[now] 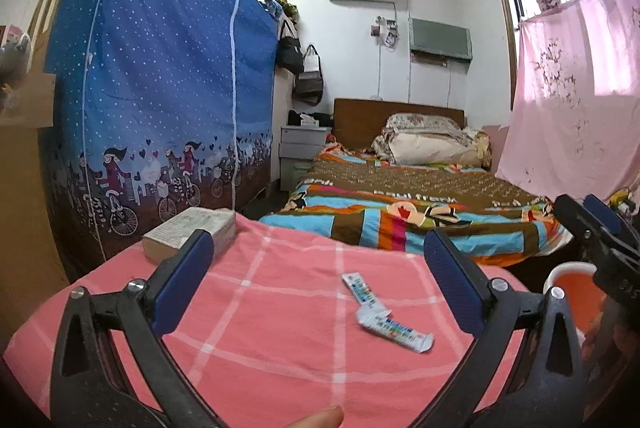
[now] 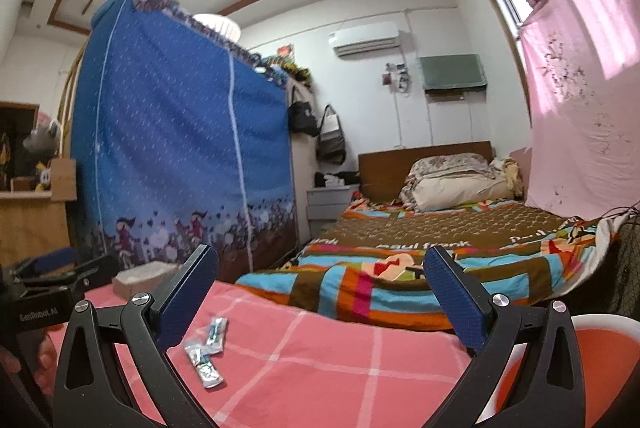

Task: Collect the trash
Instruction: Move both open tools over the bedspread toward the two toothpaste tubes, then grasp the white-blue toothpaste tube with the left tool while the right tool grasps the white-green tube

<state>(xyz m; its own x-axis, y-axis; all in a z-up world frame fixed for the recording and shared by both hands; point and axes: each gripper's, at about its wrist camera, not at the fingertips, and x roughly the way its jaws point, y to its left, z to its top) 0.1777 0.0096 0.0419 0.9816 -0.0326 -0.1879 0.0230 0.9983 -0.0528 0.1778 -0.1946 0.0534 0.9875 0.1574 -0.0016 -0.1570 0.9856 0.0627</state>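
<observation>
Left gripper (image 1: pixel 318 264) spread wide, we hover over two wrappers (image 1: pixel 384 312) lying on the pink cloth (image 1: pixel 280 348). Right gripper (image 2: pixel 320 292) likewise gapes empty, wrappers (image 2: pixel 206 356) beside its left finger, perhaps a bin (image 2: pixel 600 348) below.

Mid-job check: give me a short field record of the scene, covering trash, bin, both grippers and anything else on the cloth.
surface: pink checked cloth
trash: two torn wrappers, lying flat and touching, near the cloth's middle
bin: orange-lined container with white rim, right of the cloth
left gripper: jaws open, empty, short of the wrappers
right gripper: jaws open, empty, wrappers to its left
other: cardboard box at the far left corner
</observation>
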